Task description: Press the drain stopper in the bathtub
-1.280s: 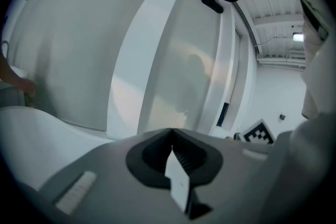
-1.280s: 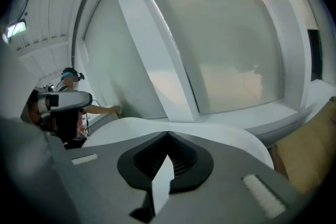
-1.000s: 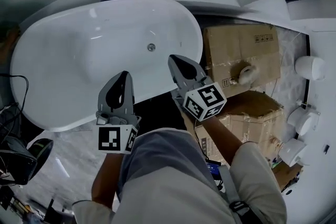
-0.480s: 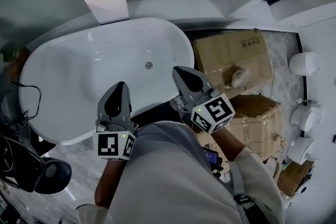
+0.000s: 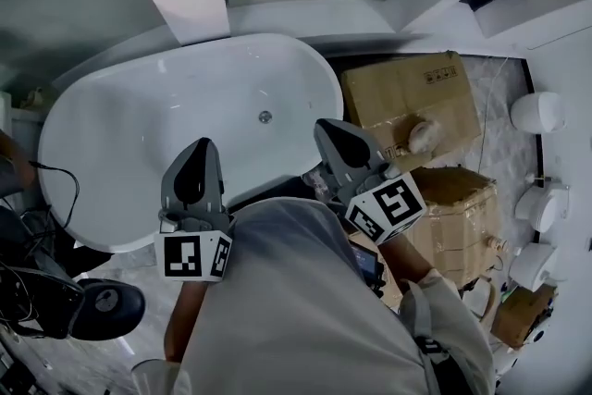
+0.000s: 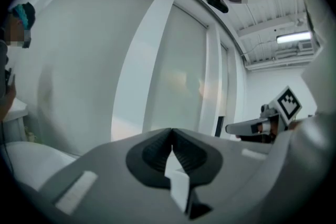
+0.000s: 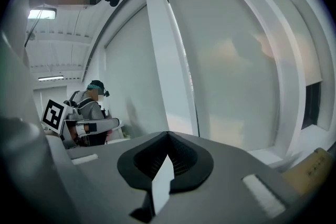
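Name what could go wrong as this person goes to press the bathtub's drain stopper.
The drain stopper lies on the floor of the bathtub, well beyond the right hand-held gripper: leaning over the rim may cost balance. The stopper looks small, so that shut gripper could slide off it.

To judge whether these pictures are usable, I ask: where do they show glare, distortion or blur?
Head view: evenly lit and sharp, with faint glare on the tub; the stopper is clear. Left gripper view: strong fisheye bending and a dark round border; the left claw, close to the lens, looks soft. Right gripper view: the same bending; a ceiling lamp is overexposed.
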A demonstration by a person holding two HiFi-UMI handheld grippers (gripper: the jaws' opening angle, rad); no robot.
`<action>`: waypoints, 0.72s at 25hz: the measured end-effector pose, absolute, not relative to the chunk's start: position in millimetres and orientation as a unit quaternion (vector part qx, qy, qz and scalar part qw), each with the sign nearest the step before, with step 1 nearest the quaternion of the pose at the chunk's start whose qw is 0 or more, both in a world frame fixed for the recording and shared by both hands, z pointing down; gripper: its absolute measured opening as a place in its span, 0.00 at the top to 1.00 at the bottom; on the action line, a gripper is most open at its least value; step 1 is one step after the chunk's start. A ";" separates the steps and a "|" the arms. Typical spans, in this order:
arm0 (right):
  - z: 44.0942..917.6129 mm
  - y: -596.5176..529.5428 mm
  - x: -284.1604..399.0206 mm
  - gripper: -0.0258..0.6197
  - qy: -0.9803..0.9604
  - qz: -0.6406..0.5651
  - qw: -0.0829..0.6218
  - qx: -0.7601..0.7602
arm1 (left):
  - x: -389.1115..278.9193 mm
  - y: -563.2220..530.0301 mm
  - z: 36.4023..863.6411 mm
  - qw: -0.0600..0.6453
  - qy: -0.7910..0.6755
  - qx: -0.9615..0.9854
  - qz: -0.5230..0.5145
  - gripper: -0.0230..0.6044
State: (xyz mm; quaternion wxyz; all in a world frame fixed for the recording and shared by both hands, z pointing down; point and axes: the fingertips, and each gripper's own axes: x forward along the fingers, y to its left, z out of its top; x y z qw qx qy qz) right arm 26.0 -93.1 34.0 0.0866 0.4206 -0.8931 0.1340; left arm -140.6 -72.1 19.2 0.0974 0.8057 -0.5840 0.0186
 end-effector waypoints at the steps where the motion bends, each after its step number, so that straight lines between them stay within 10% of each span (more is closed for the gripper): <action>1: 34.2 -92.8 26.9 0.96 -0.892 0.135 0.086 0.422 | -141.6 -72.3 18.1 0.096 -0.585 0.805 0.020 0.96; 18: 35.4 -87.1 28.1 0.96 -0.900 0.118 0.105 0.406 | -149.1 -66.2 31.6 0.099 -0.612 0.784 0.038 0.96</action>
